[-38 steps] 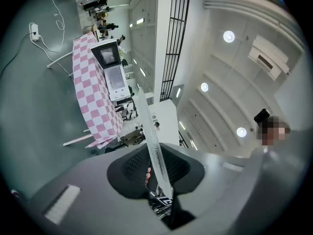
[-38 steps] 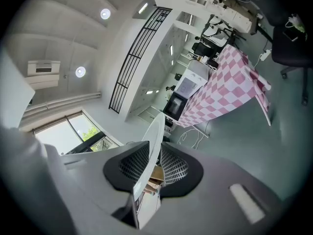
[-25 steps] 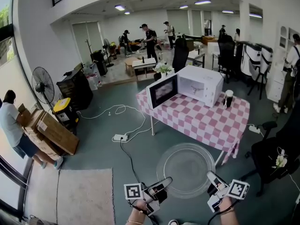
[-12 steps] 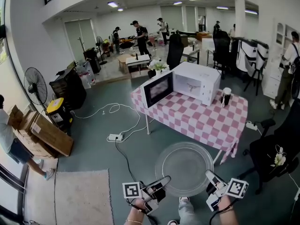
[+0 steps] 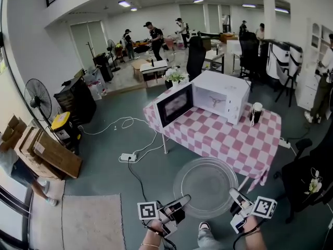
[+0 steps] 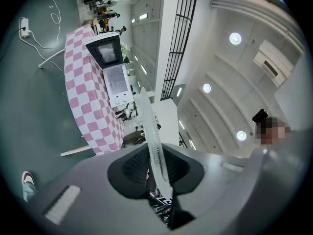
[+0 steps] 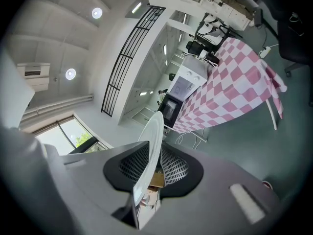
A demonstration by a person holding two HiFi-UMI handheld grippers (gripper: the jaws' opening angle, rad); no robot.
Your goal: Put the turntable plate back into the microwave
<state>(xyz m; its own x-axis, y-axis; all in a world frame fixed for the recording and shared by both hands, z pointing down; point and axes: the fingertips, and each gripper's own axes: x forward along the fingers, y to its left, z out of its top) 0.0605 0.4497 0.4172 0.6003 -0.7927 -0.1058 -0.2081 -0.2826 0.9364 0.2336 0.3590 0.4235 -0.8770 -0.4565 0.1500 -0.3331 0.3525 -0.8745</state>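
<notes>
Glass turntable plate hangs flat, face up, off the checked table's near edge, opposite rims pinched tight by left gripper and right gripper; microwave stands open.

A big open office or lab hall: desks, office chairs, standing fans, people working at the back

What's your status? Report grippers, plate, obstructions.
Left gripper and right gripper each clamped on the rim of the turntable plate. Plate level over the floor, short of the table. Microwave door open, cavity looks empty; cup stands off to its side.
</notes>
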